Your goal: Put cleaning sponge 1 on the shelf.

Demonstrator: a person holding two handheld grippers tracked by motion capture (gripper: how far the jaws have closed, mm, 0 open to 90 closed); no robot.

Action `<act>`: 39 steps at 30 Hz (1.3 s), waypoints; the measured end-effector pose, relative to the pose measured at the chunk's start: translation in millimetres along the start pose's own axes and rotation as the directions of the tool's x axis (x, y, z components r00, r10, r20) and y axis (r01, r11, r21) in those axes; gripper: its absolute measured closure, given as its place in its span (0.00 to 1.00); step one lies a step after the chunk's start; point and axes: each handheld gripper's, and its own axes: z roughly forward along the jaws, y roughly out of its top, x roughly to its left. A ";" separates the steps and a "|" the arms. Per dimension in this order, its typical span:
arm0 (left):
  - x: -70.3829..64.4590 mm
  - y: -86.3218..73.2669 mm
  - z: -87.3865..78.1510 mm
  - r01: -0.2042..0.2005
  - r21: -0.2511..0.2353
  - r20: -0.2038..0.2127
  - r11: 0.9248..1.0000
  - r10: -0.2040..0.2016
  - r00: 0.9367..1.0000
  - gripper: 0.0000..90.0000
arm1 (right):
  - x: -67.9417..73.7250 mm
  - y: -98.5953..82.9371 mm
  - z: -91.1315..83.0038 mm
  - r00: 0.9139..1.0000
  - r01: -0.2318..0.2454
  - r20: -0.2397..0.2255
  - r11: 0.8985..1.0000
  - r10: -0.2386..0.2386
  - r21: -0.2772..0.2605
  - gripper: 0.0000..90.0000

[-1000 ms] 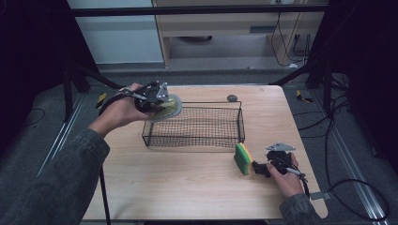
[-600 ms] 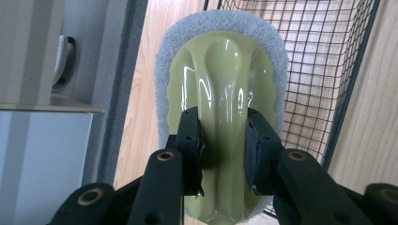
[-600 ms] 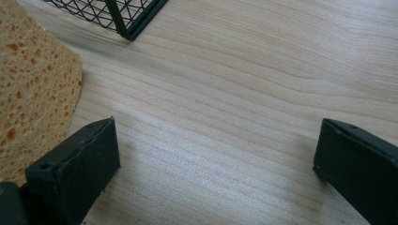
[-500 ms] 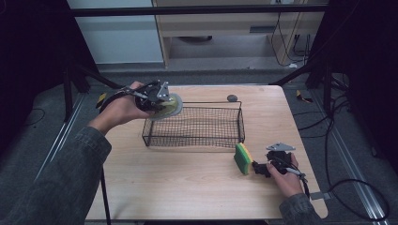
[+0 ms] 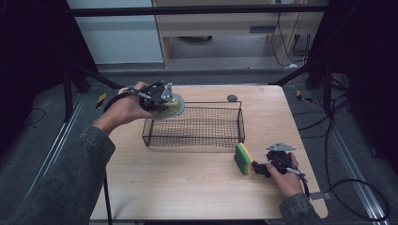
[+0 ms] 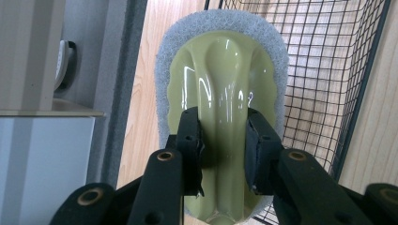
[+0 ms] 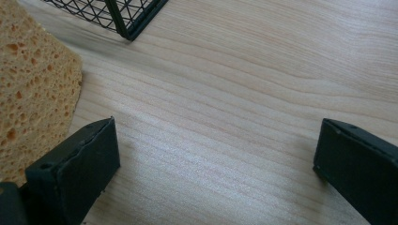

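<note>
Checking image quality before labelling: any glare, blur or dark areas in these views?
Left gripper view: white glare streaks on the glossy green scrubber handle, background left soft. Right gripper view: sharp wood grain, sponge cut off at the frame's left edge. High view: table evenly lit, surroundings dark, slightly soft overall.

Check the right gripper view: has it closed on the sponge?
No, the right gripper stands wide open over bare table, the sponge beside its left jaw.
</note>
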 end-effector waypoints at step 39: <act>-5.3 -11.3 30.2 -0.027 0.042 0.044 0.999 0.025 0.999 0.78 | 0.2 0.0 0.0 1.000 -0.001 0.002 1.000 0.001 0.000 0.01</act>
